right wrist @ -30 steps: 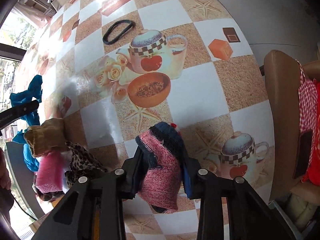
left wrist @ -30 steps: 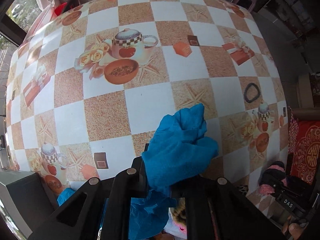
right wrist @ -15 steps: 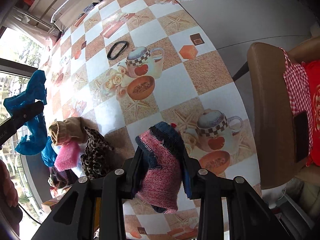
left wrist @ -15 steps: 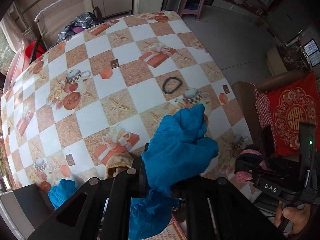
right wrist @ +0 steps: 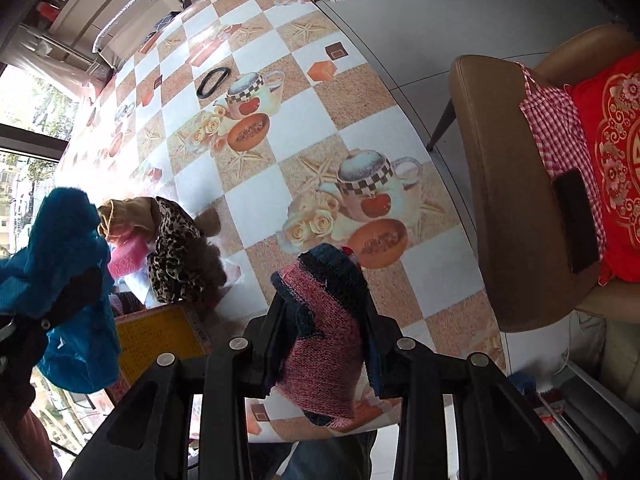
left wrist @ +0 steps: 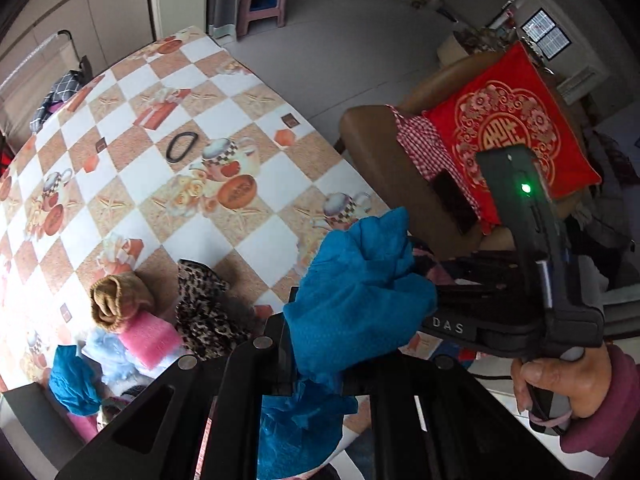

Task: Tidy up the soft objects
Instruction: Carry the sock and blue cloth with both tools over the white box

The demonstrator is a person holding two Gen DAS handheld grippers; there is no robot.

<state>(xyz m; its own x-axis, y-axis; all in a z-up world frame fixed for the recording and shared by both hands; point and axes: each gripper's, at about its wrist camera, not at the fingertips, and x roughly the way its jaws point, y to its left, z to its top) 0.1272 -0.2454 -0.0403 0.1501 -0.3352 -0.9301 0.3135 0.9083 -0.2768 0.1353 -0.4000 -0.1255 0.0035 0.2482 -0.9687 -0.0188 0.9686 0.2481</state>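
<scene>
My left gripper (left wrist: 320,344) is shut on a blue cloth (left wrist: 356,292) and holds it high above the table's near edge; the cloth also shows at the left of the right wrist view (right wrist: 64,264). My right gripper (right wrist: 324,312) is shut on a pink and navy knitted piece (right wrist: 324,320), raised above the table edge; the gripper body shows in the left wrist view (left wrist: 520,300). A pile of soft things lies on the table: a tan roll (left wrist: 116,300), a leopard-print cloth (left wrist: 204,304), a pink piece (left wrist: 148,338), another blue cloth (left wrist: 72,380).
The table (left wrist: 260,248) has a checked printed cover. A black ring (left wrist: 181,147) lies further out on it. A brown chair (right wrist: 492,208) with a red cushion (right wrist: 612,152) and a dark phone (right wrist: 576,220) stands to the right. A yellow box (right wrist: 160,340) sits by the pile.
Both grippers have lifted up and drawn back from the table with their cloths still held. The left view has swung right, so the chair and right gripper now show.
</scene>
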